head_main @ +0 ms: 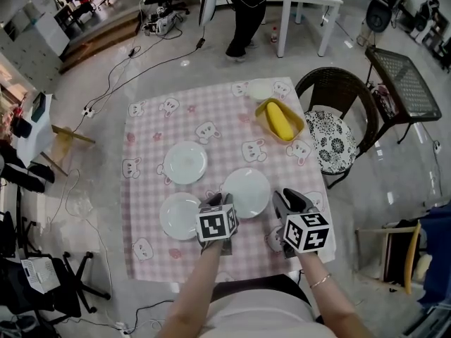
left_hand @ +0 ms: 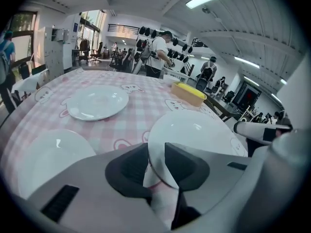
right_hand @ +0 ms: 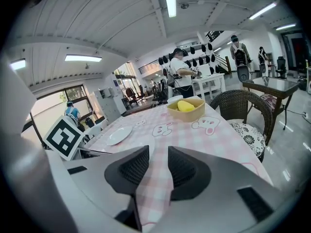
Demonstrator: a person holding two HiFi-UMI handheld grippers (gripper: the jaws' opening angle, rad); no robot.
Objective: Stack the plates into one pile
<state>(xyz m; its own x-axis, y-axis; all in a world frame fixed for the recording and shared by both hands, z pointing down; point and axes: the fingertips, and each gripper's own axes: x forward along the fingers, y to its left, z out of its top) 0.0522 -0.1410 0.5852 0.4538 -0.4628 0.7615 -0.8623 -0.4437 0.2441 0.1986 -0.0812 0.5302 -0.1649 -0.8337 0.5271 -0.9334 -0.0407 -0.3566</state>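
Three white plates lie apart on the pink checked tablecloth [head_main: 148, 136]: a far plate [head_main: 184, 162] [left_hand: 97, 102], a near left plate [head_main: 177, 217] [left_hand: 46, 154] and a middle plate [head_main: 248, 191] [left_hand: 194, 130]. My left gripper [head_main: 219, 203] [left_hand: 156, 150] points down at the middle plate's near left rim. Its jaws stand apart and the rim shows in the gap; no pad visibly presses on it. My right gripper [head_main: 285, 198] [right_hand: 159, 166] hovers at that plate's right side, open, with only cloth between its jaws.
A yellow bowl [head_main: 280, 120] [right_hand: 185, 109] with a yellow oblong thing in it sits at the far right, and a small white dish [head_main: 260, 89] lies behind it. A wicker chair [head_main: 331, 129] stands by the table's right edge. A person [head_main: 246, 13] stands beyond the table.
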